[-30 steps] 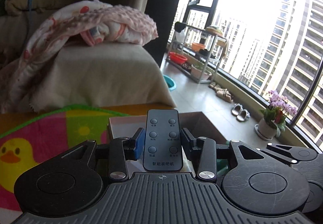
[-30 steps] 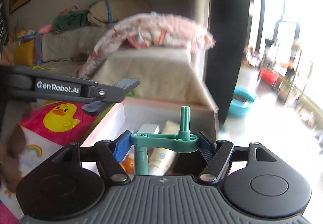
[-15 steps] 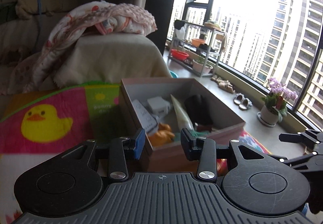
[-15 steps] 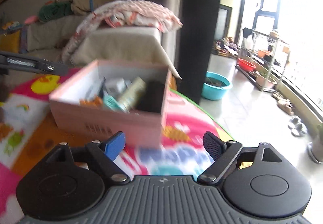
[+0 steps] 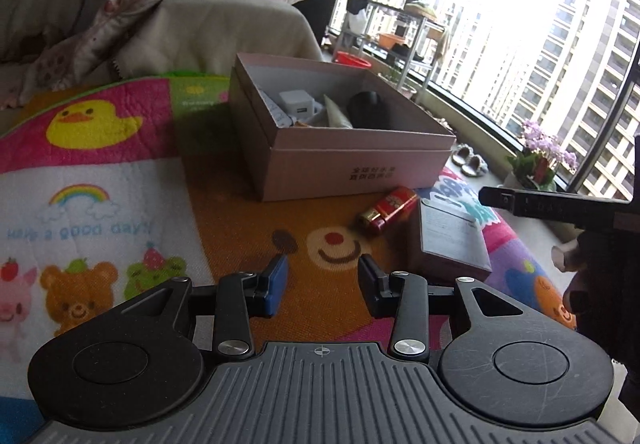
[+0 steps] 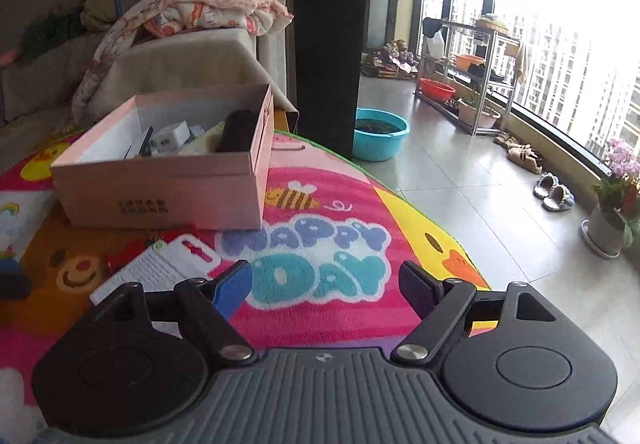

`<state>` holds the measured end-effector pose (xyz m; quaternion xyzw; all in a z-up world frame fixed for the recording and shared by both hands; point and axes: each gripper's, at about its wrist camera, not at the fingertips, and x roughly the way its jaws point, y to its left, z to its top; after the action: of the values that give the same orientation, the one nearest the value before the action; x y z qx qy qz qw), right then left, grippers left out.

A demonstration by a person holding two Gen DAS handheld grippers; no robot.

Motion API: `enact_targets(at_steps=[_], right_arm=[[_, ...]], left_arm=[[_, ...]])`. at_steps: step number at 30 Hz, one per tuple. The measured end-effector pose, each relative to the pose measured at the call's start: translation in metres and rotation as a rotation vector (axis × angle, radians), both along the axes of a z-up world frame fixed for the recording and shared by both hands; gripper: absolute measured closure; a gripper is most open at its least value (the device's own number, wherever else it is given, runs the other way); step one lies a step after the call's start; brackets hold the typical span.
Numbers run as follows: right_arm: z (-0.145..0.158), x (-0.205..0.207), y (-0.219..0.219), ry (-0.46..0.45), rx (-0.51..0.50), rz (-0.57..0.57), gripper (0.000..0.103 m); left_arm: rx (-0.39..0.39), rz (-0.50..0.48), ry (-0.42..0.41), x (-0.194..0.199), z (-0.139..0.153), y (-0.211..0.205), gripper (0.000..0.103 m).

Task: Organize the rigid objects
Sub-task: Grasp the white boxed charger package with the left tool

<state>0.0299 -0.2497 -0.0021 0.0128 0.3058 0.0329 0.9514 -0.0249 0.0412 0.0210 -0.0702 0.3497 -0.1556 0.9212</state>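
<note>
Colourful cartoon-printed play mat [image 5: 120,180], partly cut off by both views. Open pink cardboard box [image 5: 352,168] resting on the mat; its contents, a white charger and dark items, are only partly visible. Flat pink carton [image 5: 452,244] and small red bottle [image 5: 390,209] just before the box. Left gripper [image 5: 322,280]: parted, empty. Right gripper [image 6: 326,286]: wide, closing, empty.
</note>
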Motion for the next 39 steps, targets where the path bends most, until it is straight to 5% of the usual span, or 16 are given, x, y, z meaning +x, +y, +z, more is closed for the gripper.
enact_targets(at_steps=[4,6,9,13,16,18,21,27,29,31,33,39], right_arm=[[0.001,0.016,0.005,0.064,0.155,0.067,0.031],[-0.003,0.022,0.019,0.125,0.177,0.123,0.060],[-0.004,0.019,0.042,0.157,0.224,0.190,0.062],[-0.003,0.010,0.079,0.211,0.260,0.355,0.062],[0.006,-0.002,0.098,0.120,0.154,0.418,0.059],[0.014,-0.005,0.103,0.027,0.059,0.383,0.021],[0.018,0.005,0.099,-0.063,-0.010,0.303,0.003],[-0.007,0.051,0.099,0.118,0.025,0.325,0.005],[-0.014,0.049,0.097,0.136,0.030,0.319,0.022],[-0.014,0.044,0.091,0.129,0.031,0.323,0.023],[-0.013,0.035,0.079,0.109,0.037,0.315,0.038],[-0.021,0.015,0.033,0.088,0.088,0.179,0.040]], left_arm=[[0.008,-0.015,-0.004,-0.007,0.002,-0.001,0.060],[0.013,-0.017,0.002,-0.009,0.000,-0.001,0.060],[0.017,-0.016,0.016,-0.013,-0.005,0.001,0.060],[0.016,-0.004,0.030,-0.016,-0.008,0.005,0.060],[0.019,-0.005,0.026,-0.021,-0.005,0.007,0.060],[0.022,-0.020,0.011,-0.027,0.000,0.007,0.060],[0.023,-0.064,-0.011,-0.033,0.008,-0.002,0.060],[0.087,-0.148,-0.026,-0.034,0.006,-0.039,0.060],[0.125,-0.156,-0.027,-0.033,0.002,-0.050,0.060],[0.154,-0.160,-0.042,-0.033,0.001,-0.058,0.060],[0.154,-0.166,-0.052,-0.032,0.002,-0.062,0.059],[0.161,-0.182,-0.115,-0.028,0.012,-0.081,0.059]])
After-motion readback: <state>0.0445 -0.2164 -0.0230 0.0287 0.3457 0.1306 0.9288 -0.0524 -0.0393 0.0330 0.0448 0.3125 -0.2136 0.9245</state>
